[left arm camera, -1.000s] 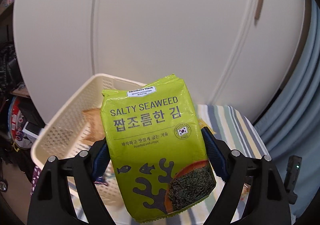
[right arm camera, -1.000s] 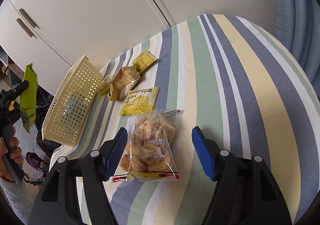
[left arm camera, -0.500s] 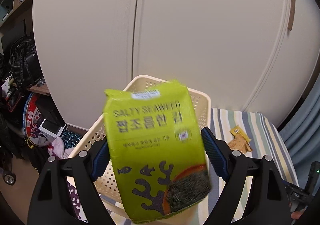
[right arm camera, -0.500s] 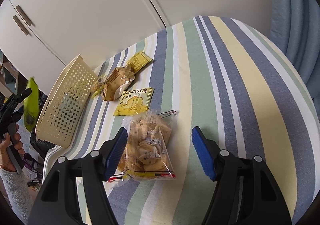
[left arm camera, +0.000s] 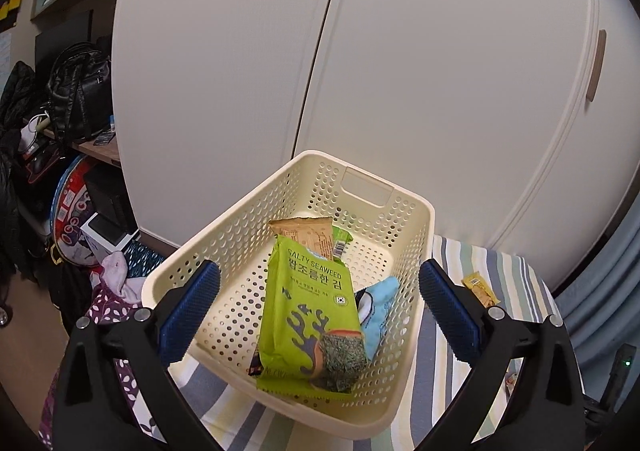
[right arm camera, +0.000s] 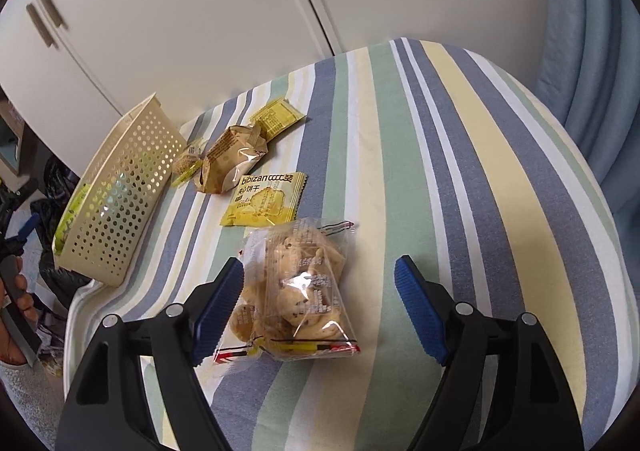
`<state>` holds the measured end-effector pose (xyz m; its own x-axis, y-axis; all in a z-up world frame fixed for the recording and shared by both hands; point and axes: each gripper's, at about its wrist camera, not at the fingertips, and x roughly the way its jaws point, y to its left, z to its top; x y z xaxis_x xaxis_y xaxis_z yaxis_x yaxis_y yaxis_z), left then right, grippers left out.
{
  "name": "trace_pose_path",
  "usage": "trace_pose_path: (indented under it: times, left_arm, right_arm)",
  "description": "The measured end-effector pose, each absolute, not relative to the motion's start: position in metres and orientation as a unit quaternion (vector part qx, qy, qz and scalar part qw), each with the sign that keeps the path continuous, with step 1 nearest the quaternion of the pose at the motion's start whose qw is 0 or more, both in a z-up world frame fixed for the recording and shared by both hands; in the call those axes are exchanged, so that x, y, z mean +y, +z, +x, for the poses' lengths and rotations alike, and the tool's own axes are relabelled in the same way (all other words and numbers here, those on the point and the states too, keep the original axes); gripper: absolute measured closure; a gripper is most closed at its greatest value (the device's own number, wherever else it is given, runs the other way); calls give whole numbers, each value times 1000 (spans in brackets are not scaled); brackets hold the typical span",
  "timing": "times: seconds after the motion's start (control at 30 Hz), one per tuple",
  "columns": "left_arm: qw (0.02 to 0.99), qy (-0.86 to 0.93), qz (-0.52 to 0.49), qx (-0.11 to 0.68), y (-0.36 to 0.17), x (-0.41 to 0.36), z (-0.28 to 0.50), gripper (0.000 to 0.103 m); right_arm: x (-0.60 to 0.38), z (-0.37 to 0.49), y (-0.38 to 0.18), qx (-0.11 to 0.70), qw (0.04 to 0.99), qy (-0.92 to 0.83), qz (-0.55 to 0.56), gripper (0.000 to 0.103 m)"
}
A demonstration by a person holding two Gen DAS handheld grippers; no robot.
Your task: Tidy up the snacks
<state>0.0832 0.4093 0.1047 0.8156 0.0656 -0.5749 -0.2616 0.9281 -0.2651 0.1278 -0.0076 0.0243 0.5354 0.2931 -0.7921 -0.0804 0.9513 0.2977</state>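
Striped cloth [right arm camera: 460, 179]: cookie bag [right arm camera: 296, 291] between spread right gripper [right arm camera: 320, 283]; left gripper [left arm camera: 320, 299] apart.

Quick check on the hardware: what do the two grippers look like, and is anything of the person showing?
Both match: the left gripper and right gripper have glossy black plastic frames with silver screw heads, each finger tipped with a ribbed blue pad. No cables or markings show on either. At the left edge of the right wrist view, a hand grips a black handle, with a speckled grey sleeve below it.
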Motion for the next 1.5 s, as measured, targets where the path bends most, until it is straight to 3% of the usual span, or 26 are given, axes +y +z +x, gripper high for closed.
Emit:
trace_pose_path:
  times: [0.5, 0.57, 0.63, 0.77, 1.07, 1.5]
  left_arm:
    - [943, 112, -153, 274, 96, 419, 69, 2]
    - [943, 118, -148, 273, 94, 419, 68, 2]
    - [944, 121, -144, 273, 93, 419, 68, 2]
    - [944, 122, -142, 272, 90, 420, 67, 2]
    - [942, 155, -146, 258, 91, 434, 59, 2]
    - [936, 206, -145, 244, 92, 457, 52, 2]
  right_arm:
    - [43, 153, 3, 551, 831, 77, -11, 19]
    - [47, 154, -1, 558, 826, 73, -20, 23]
    - [48, 154, -3, 561, 825, 67, -29, 40]
    - [46, 153, -1, 558, 827, 68, -19, 45]
    - [72, 155, 54, 502, 858, 104, 15, 47]
    - [217, 174, 123, 439, 864, 247, 9, 47]
